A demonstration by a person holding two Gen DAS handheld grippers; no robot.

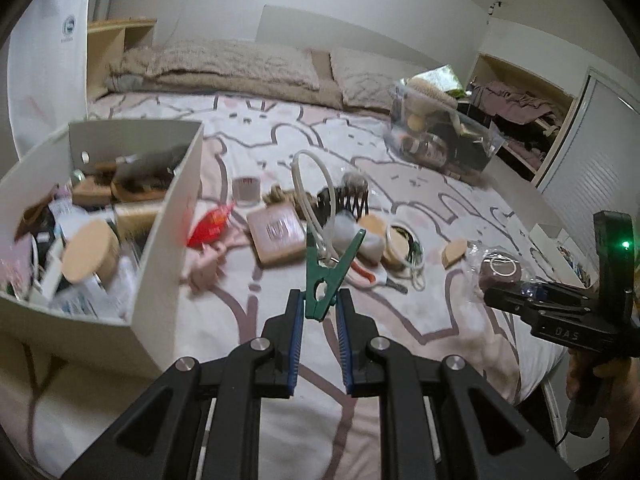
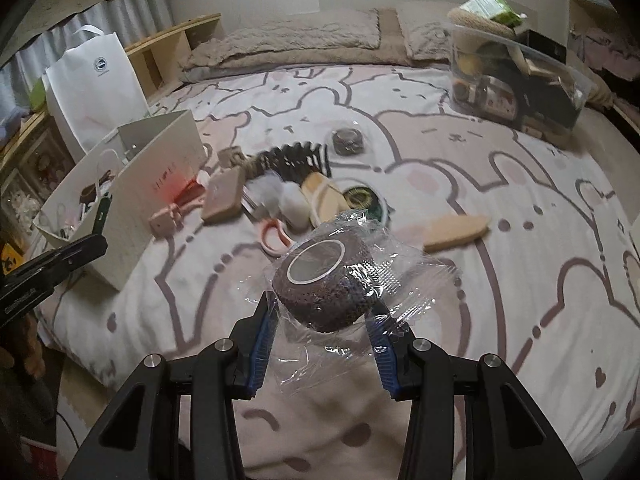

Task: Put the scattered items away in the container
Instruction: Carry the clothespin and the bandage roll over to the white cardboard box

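My left gripper [image 1: 320, 300] is shut on a green clothes peg [image 1: 326, 276] and holds it above the bed, right of the white container [image 1: 168, 216]. My right gripper [image 2: 324, 312] is shut on a brown tape roll in clear wrap [image 2: 324, 284], lifted over the bed; the roll also shows in the left wrist view [image 1: 502, 270]. The container [image 2: 160, 168] holds several items. Scattered items lie between: a pink box [image 1: 276, 232], a black comb [image 1: 344, 200], pink scissors [image 2: 276, 236], a wooden brush [image 2: 456, 230] and a round tin [image 2: 364, 198].
A clear plastic bin [image 1: 444, 136] full of things stands at the bed's far right. Pillows [image 1: 224, 64] lie at the head. A white paper bag [image 2: 96, 88] and wooden shelving stand left of the bed. An open closet [image 1: 520, 112] is at the right.
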